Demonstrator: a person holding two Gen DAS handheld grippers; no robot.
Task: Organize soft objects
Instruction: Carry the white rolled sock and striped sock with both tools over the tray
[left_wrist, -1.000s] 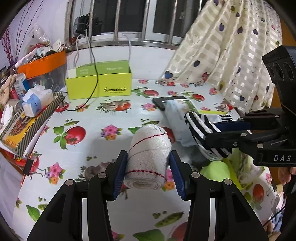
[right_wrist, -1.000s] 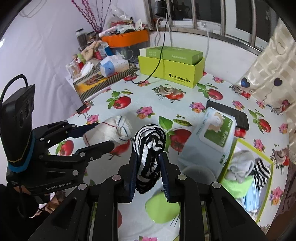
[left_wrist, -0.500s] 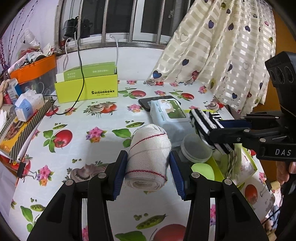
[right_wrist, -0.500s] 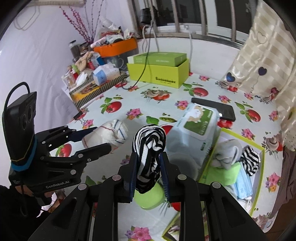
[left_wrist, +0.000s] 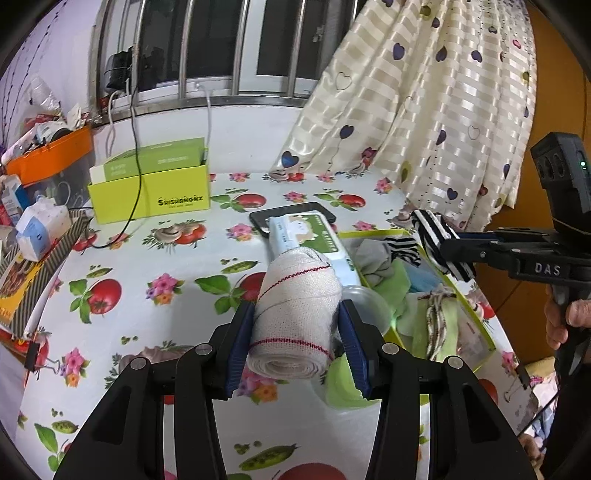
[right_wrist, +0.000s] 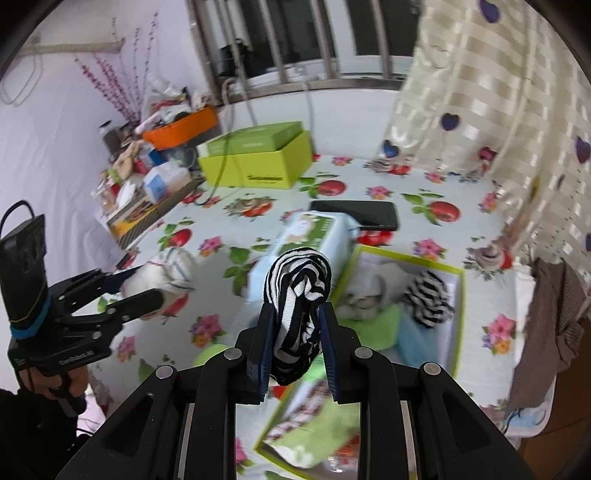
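Observation:
My left gripper (left_wrist: 295, 325) is shut on a rolled white cloth with red stitching (left_wrist: 295, 314) and holds it above the table, left of a lime-rimmed box (left_wrist: 476, 325). My right gripper (right_wrist: 295, 336) is shut on a black-and-white striped cloth (right_wrist: 297, 291) and holds it over the near left edge of the same box (right_wrist: 458, 295). The box holds several soft items: a grey cloth (right_wrist: 364, 295), a striped cloth (right_wrist: 428, 299), green and blue pieces. The right gripper also shows in the left wrist view (left_wrist: 439, 247).
A wet-wipes pack (left_wrist: 314, 236) and a black phone (right_wrist: 354, 214) lie beside the box. A lime carton (left_wrist: 151, 192) with a cable stands at the back. Clutter and an orange tray (left_wrist: 51, 155) line the left side. A curtain (left_wrist: 424, 92) hangs at the right.
Both grippers have moved right toward the lime-rimmed box with their cloths still held. The striped cloth now hangs over the box's edge.

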